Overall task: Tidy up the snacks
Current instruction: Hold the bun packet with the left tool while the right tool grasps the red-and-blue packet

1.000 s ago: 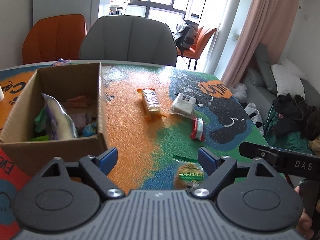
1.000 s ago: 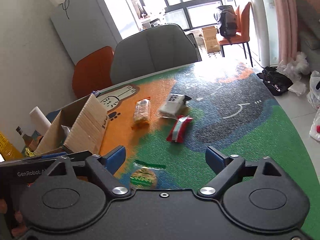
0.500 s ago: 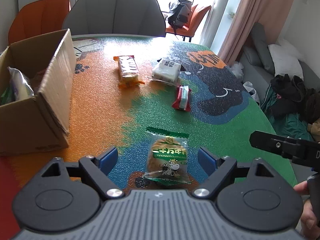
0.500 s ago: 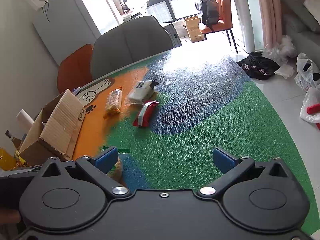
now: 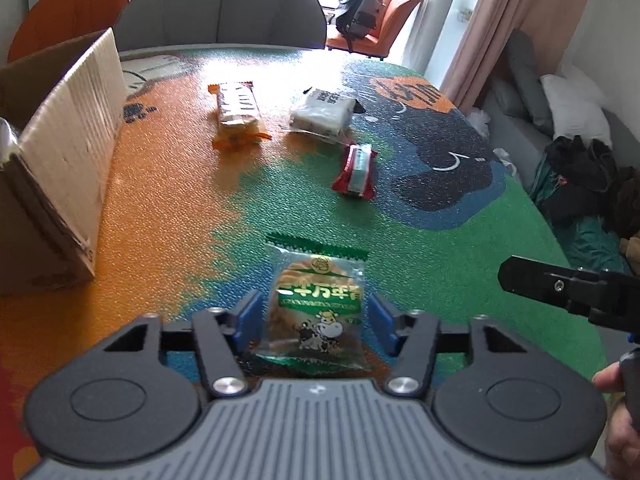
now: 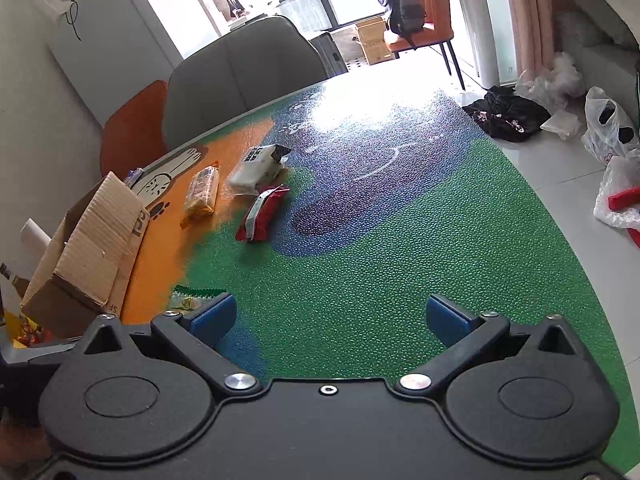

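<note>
So the left gripper point(image 5: 314, 318) is right down over the green cookie packet point(image 5: 316, 312), jaws closing in on either side of it. The blue pads sit just beside the wrapper edges and don't look to be squeezing yet, so no real grip so far. The packet lies flat on the colourful table mat point(image 5: 460, 248), at the near edge. The right gripper point(image 6: 328, 316) hangs spread wide over bare green mat with nothing between its jaws.

Progress-wise, the cardboard box point(image 5: 68, 152) on the left seems to hold some snacks already. Left out on the mat: the orange biscuit bar point(image 5: 238, 114), the white packet point(image 5: 322, 112), the red packet point(image 5: 356, 168), plus this cookie one.
</note>
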